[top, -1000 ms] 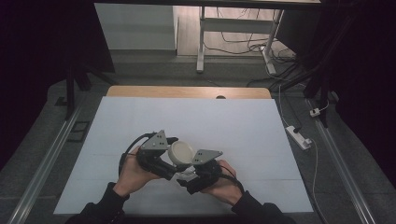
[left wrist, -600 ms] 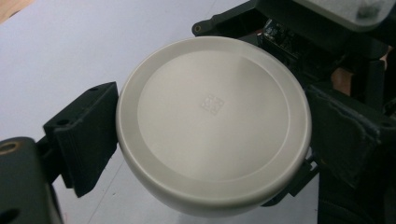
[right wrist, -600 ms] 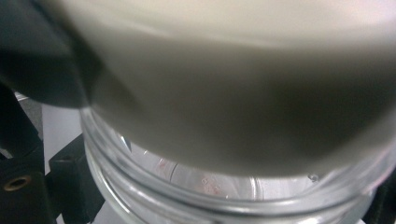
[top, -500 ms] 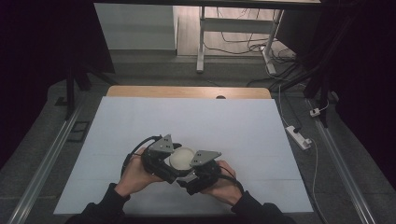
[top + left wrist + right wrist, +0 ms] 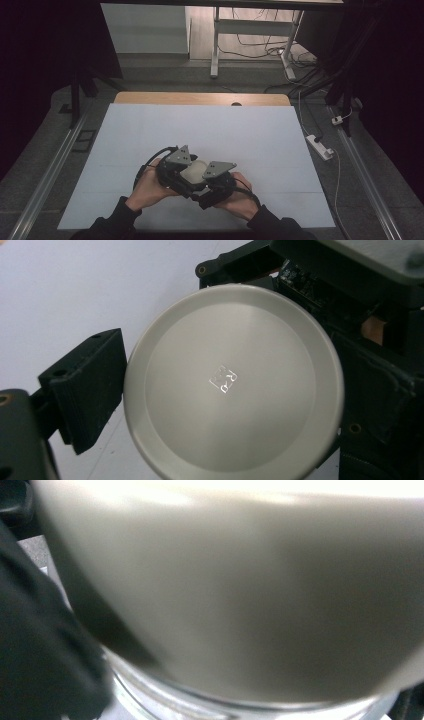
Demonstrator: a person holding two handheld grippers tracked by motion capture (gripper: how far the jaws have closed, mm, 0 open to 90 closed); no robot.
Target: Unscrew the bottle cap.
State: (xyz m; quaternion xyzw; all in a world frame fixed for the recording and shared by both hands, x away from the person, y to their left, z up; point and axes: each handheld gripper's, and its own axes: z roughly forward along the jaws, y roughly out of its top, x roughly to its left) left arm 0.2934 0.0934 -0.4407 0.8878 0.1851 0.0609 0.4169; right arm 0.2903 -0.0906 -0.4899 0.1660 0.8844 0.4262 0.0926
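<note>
Both grippers have drawn back toward the person, carrying the round lidded jar [image 5: 192,172] between them; left gripper [image 5: 172,172] clamps the lid [image 5: 232,385], right gripper [image 5: 215,182] (grip unclear) meets its body, likely unscrewing

Left tongs [image 5: 187,172] and right tongs [image 5: 202,180] meeting (jaws inward), hands low

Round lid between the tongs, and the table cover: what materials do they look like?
The round lid looks like brushed or satin metal, perhaps aluminium or steel: grey sheen, faint streaks, a small stamped mark at its centre. Painted plastic can't be ruled out. The table cover looks like a matte pale sheet, paper or plastic: flat, no glare, wood showing at the far edge.
</note>
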